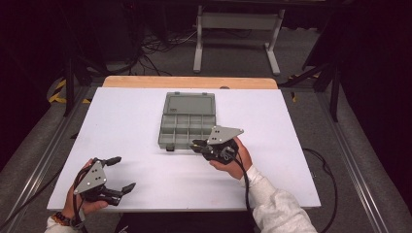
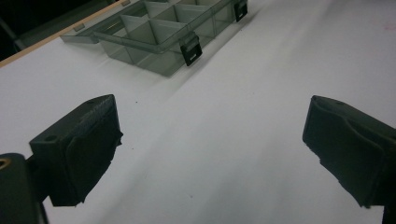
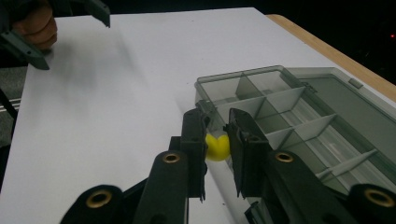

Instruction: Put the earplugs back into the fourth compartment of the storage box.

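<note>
Up on the table point(image 1: 145, 121) lies a big white sheet, and a strip of light wood point(image 1: 189, 82) peeks out along its far edge. Around the table the room is dark. Grey carpet point(image 1: 233, 48) covers the floor, black cables point(image 1: 155, 46) lie tangled on it behind the table, and the white legs of a stand point(image 1: 238, 29) rise there too. Yellow and black tape point(image 1: 57, 92) marks the floor at the far left.

A grey see-through box point(image 1: 187, 127) sits open near the middle of the sheet, its lid lying flat behind it. Thin walls split it into many small bins, and 2 black clips hang on its front.

At the near edge of the box is the right gripper point(image 3: 217, 140). Its 2 black jaws are pinching a small yellow ball point(image 3: 217, 147), right beside the front wall of the box. The ball is off the sheet and not inside any bin.

Down at the near left corner of the sheet is the left gripper point(image 1: 119, 174), well apart from the box. Its jaws are spread wide with nothing between them, just white sheet below.
</note>
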A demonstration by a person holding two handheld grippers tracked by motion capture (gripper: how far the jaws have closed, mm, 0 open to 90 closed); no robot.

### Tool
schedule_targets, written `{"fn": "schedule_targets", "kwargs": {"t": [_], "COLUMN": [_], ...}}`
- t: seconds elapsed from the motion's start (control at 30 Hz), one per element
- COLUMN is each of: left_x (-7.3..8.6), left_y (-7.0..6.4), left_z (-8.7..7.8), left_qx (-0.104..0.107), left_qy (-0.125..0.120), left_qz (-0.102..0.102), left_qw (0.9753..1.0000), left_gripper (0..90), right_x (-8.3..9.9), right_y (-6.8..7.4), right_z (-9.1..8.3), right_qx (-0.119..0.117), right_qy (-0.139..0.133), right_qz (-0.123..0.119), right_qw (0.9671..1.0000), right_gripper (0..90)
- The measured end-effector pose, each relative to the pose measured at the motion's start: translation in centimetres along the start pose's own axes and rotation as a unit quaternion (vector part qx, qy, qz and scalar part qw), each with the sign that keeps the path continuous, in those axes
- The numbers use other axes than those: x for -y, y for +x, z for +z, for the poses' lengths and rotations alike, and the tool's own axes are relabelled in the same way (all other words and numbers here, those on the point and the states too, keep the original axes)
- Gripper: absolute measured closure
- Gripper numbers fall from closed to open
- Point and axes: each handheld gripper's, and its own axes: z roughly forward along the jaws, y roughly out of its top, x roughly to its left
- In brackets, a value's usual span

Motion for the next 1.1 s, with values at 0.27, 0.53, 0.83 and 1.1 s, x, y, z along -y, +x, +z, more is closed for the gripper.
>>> {"fn": "schedule_targets", "kwargs": {"t": [0.27,0.53,0.83,1.1], "left_x": [0.0,0.0,0.0,0.0], "left_y": [0.0,0.0,0.0,0.0], "left_z": [-0.1,0.0,0.0,-0.1], "left_qx": [-0.001,0.002,0.003,0.003], "left_qy": [-0.002,-0.001,0.0,-0.003], "left_qz": [-0.003,-0.001,-0.001,-0.002], "left_qw": [1.0,1.0,1.0,1.0], "left_gripper": [5.3,5.3,5.3,5.3], "right_x": [-0.5,-0.7,-0.6,-0.5], "right_y": [-1.6,-3.2,-5.2,-6.7], "right_z": [-0.4,-0.6,-0.2,0.4], "right_qx": [0.028,0.047,0.067,0.084], "right_qy": [0.0,0.0,0.009,0.022], "right_qz": [0.002,0.012,0.028,0.036], "right_qw": [0.9996,0.9988,0.9973,0.9955], "right_gripper": [77.3,77.1,76.8,76.4]}}
